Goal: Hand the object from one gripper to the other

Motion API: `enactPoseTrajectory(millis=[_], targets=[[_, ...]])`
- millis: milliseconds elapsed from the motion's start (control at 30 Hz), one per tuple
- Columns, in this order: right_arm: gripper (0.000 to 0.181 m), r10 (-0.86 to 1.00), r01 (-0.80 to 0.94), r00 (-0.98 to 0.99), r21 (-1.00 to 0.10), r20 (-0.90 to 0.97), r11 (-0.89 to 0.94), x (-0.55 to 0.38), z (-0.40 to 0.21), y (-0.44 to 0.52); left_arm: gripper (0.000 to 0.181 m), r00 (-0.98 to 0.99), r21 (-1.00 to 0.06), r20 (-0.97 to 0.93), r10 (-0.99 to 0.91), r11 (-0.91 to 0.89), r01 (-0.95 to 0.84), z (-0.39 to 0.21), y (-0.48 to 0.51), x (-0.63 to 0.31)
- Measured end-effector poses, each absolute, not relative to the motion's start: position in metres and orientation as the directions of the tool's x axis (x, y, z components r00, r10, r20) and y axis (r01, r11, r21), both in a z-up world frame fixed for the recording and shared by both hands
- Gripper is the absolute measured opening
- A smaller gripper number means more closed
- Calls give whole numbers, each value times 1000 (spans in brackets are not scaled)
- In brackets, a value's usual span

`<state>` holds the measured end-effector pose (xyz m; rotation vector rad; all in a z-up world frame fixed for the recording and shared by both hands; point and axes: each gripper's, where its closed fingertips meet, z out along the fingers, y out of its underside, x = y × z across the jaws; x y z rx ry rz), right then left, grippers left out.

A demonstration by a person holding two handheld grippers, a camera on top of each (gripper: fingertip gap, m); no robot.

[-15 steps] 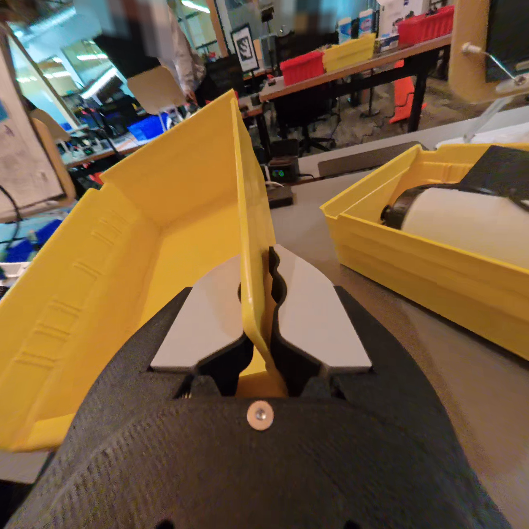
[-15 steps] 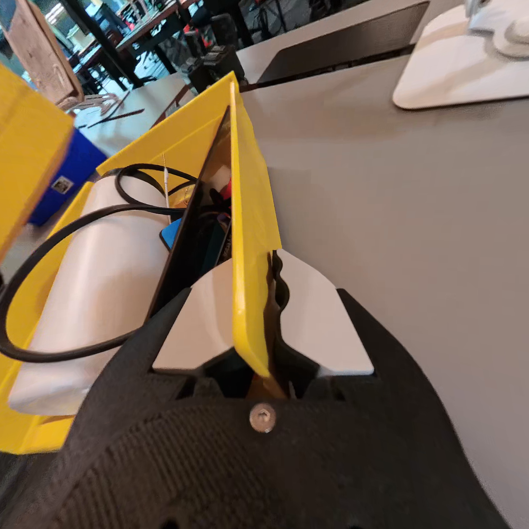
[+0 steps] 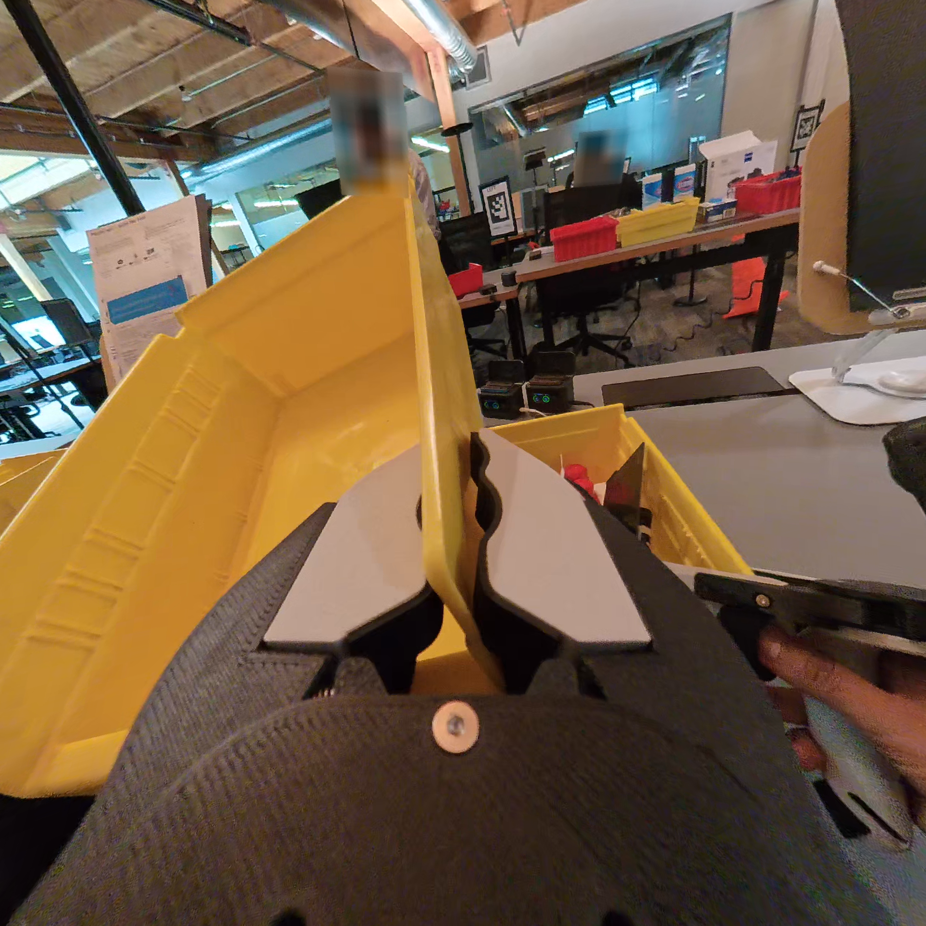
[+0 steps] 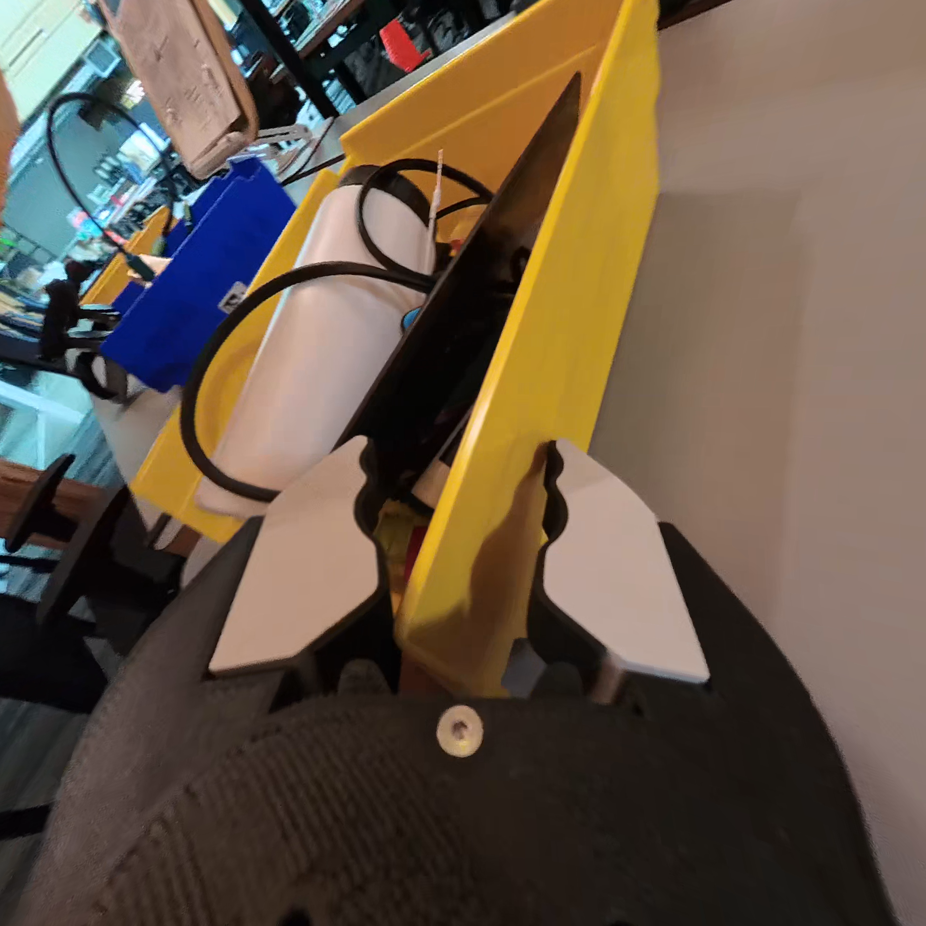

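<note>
With the left claw (image 3: 453,531) clamped on the empty bin's (image 3: 210,451) wall, and the right claw (image 4: 458,531) wide astride the full bin's (image 4: 566,320) wall, either bin could tip.

Empty yellow bin (image 3: 210,451) cut off at left edge, black slab (image 4: 451,320) — perhaps a tablet — hiding items behind

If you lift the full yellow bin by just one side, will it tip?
Probably. The full yellow bin holds a big white bottle lying toward the far side, so weight likely sits off-centre from the right gripper. The black cable loops loosely and may flop out. The thin wall might flex.
</note>
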<state>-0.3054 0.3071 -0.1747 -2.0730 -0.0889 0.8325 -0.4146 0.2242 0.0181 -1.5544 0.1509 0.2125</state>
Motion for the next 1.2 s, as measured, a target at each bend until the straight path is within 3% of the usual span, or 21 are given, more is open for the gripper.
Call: enactPoseTrajectory(millis=[200, 300, 433, 600, 733, 833, 1000, 1200], targets=[[81, 535, -92, 576, -700, -618, -708, -333, -167, 247, 7, 960, -960, -279, -20, -2, -279, 22, 228, -385], [83, 605, -63, 528, -738, -595, -672, -295, -160, 222, 7, 948, -952, -304, -90, 12, -304, 28, 232, -348], [81, 655, -9, 609, -830, -447, -558, -186, -157, 215, 6, 898, -939, -340, -281, 46, -341, 28, 232, -263], [83, 550, 99, 771, -792, -322, -602, 10, -173, 184, 7, 725, -935, -336, -601, 121, -333, -7, 199, -75], [72, 294, -34, 929, -843, -225, -537, 172, -170, 158, 6, 522, -919, -335, -785, 150, -364, -69, 162, 61], [71, 128, -252, 927, -838, -353, -484, 239, -165, 123, 6, 421, -908, -310, -853, 133, -398, -99, 162, 138], [65, 100, -547, 804, -795, -586, -261, 290, -127, 104, 7, 345, -881, -335, -877, 162, -444, -125, 159, 231], [62, 28, -467, 874, -856, -484, -219, 322, -127, 85, 8, 369, -900, -278, -887, 105, -424, -149, 160, 295]])
